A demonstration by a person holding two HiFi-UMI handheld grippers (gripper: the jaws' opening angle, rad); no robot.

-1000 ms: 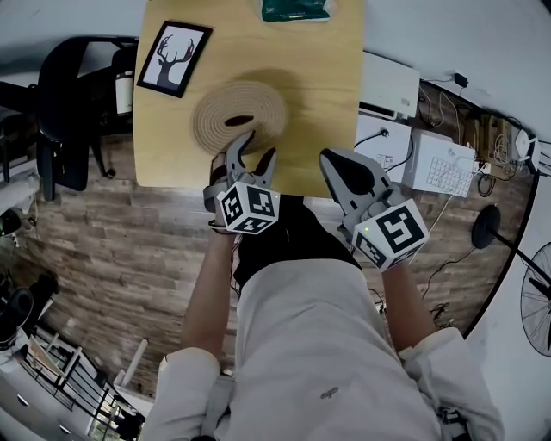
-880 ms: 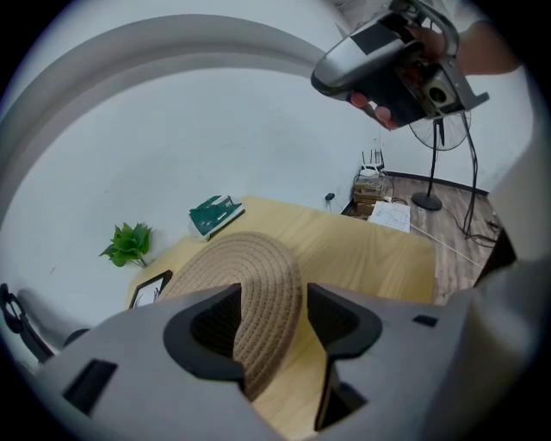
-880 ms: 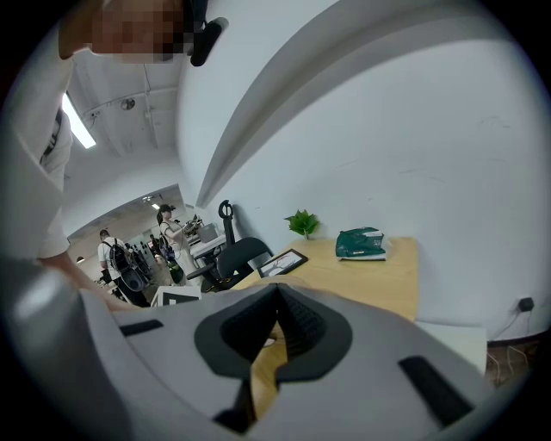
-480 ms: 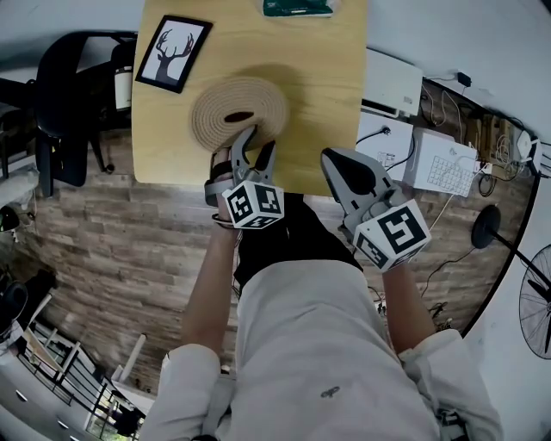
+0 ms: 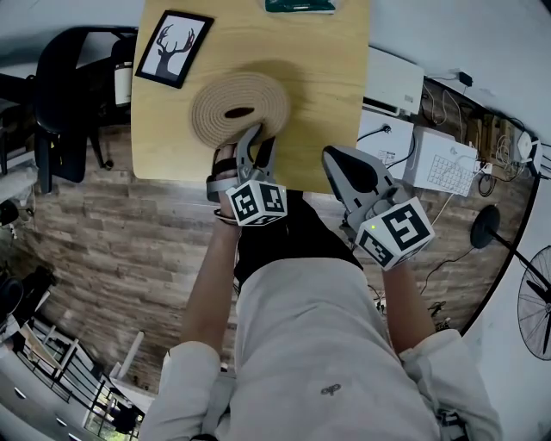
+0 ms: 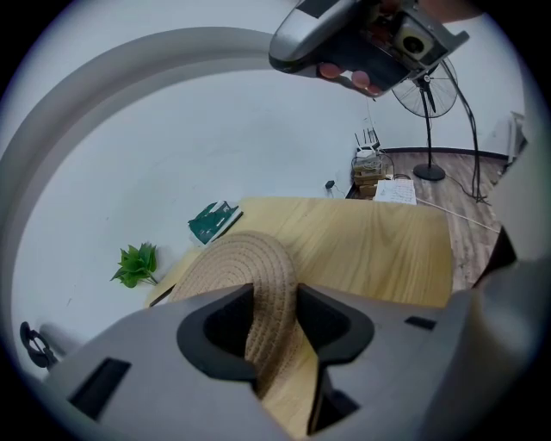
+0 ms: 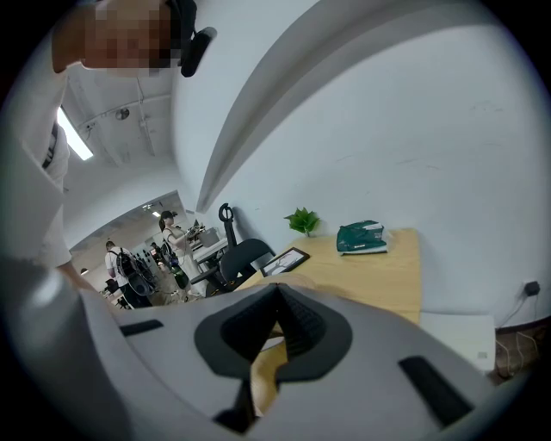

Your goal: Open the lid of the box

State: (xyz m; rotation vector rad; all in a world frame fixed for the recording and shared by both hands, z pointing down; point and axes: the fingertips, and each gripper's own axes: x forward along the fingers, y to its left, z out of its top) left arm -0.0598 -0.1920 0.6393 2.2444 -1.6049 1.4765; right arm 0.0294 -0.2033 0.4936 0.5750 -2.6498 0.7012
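The left gripper (image 5: 258,138) reached over the near edge of the table (image 5: 318,77), its jaws closed in on the near rim of the woven lid (image 5: 241,108). In the left gripper view, the left gripper (image 6: 274,297) had the coiled straw rim filling the gap between its jaws, one jaw on each side and both touching it. The lid (image 6: 232,267) was round and tan, with a dark slot in its top, and sat on the near left part of the table. The body of the box under it could not be made out.

The right gripper (image 5: 331,157) was held to the right of the left one, just at the table's near edge and apart from the lid. In the right gripper view, the right gripper (image 7: 277,293) had its jaws pressed together at the tips with nothing between them.

Beyond the lid, at the table's far left corner, lay a framed deer picture (image 5: 175,49). A green book (image 5: 300,5) lay at the far edge, against the white wall. A small green plant (image 6: 136,263) showed at the left, beyond the table. A black chair (image 5: 65,95) stood on the wooden floor to the left of the table, and a standing fan (image 5: 534,301) stood far off to the right.
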